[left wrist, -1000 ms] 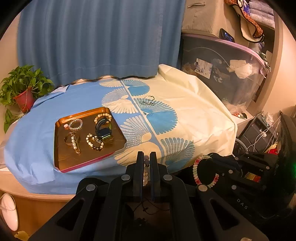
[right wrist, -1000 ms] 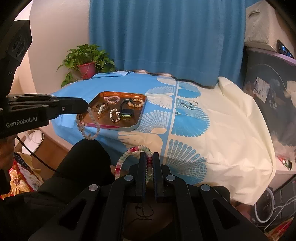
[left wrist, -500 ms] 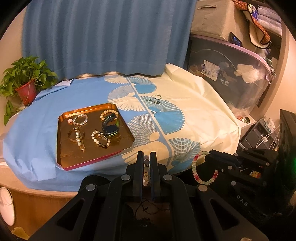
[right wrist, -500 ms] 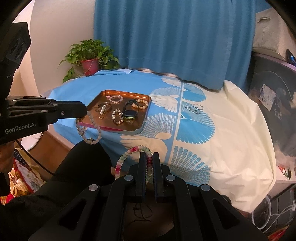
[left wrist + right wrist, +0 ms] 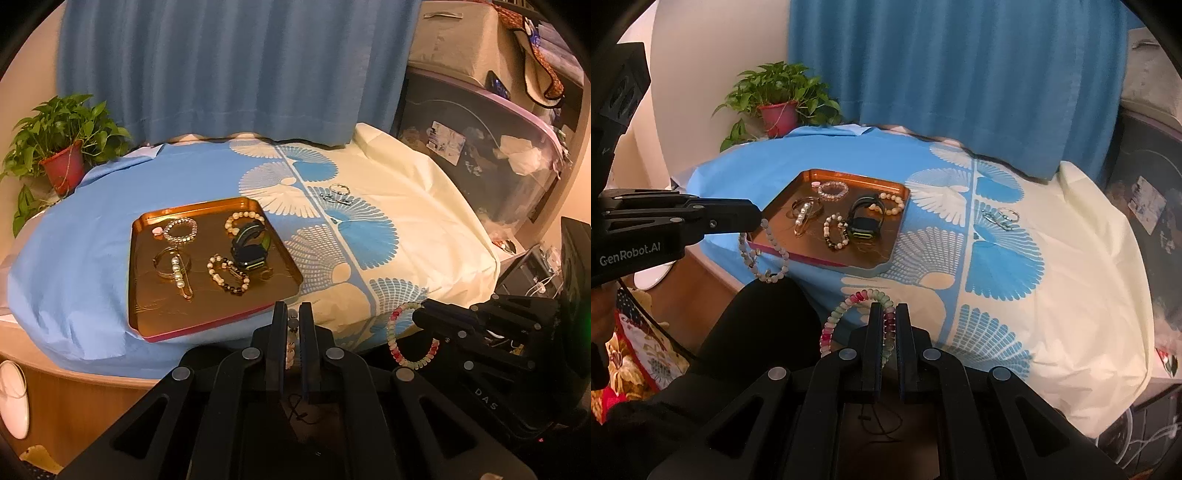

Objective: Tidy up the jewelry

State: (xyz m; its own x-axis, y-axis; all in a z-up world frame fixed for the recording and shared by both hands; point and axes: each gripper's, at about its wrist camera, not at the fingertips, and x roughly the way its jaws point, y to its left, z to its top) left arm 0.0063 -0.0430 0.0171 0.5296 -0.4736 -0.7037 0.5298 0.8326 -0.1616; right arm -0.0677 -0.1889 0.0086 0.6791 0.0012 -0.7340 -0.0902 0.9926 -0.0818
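Item 1, left gripper (image 5: 293, 325): I am keeping its jaws pinched on a pale beaded bracelet (image 5: 762, 254), which is dangling below the fingertips as a loose loop. The copper tray (image 5: 147, 295) is lying just ahead and slightly left of this gripper, its near rim close to the tips; this is the nearer hand to the tray, so I am judging it should deliver first, forward over that rim.

Item 2, copper tray, contents: a clear bead bracelet (image 5: 180, 229) at the far left, a bangle with a pearl clip (image 5: 173, 264) nearer, a cream bead bracelet (image 5: 242, 221) at the far right, a black-and-green watch (image 5: 251, 245) beside it, a brown-and-white bead bracelet (image 5: 227, 278) in front. The near left floor is lying bare.

Item 3, right gripper (image 5: 889, 325): I am holding it clamped on a pink-and-green bead bracelet (image 5: 846, 314), loop hanging to its left. The tray is sitting ahead and to its left, farther off.

Item 4, silver pieces (image 5: 1001, 217): lying loose on the cloth (image 5: 1071, 258), ahead and right of the right gripper, outside the tray.
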